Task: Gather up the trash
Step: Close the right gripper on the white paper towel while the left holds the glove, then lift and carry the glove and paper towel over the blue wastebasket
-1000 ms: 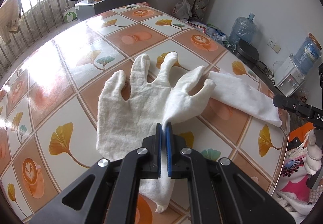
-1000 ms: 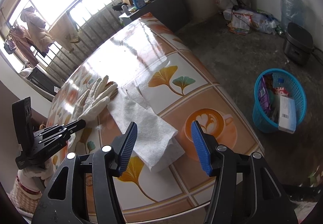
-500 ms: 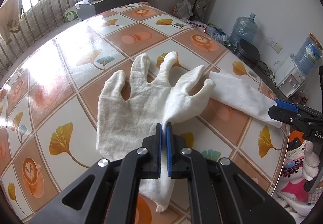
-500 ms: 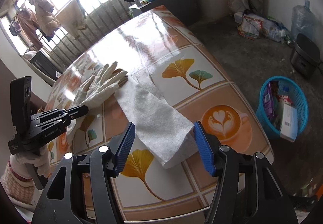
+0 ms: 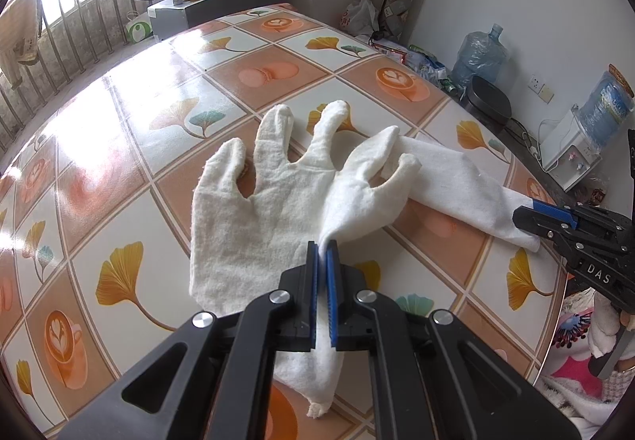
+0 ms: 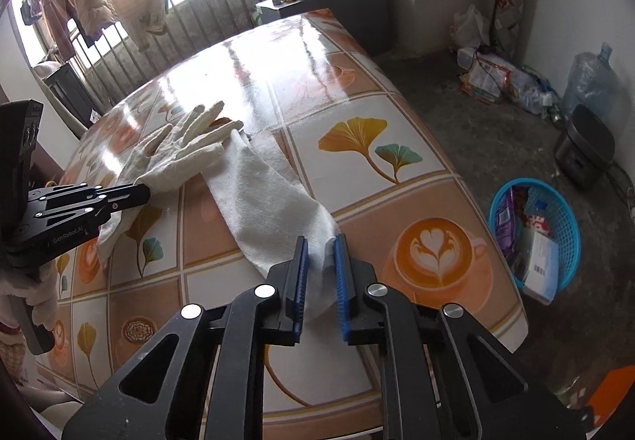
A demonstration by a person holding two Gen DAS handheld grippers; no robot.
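Two pairs of tongs work one bench (image 5: 119,114). The left tongs (image 5: 322,253) are clamped on the white glove (image 5: 254,225), whose cuff is hidden beneath them. The right tongs (image 6: 320,247) have just been closing, and their blue pads now pinch the near end of the single white paper towel (image 6: 262,198), just by the bench's near edge. The towel's far end lies tucked under the glove's fingers. One blue trash basket (image 6: 563,225) stands on the floor beyond that edge, partly full.
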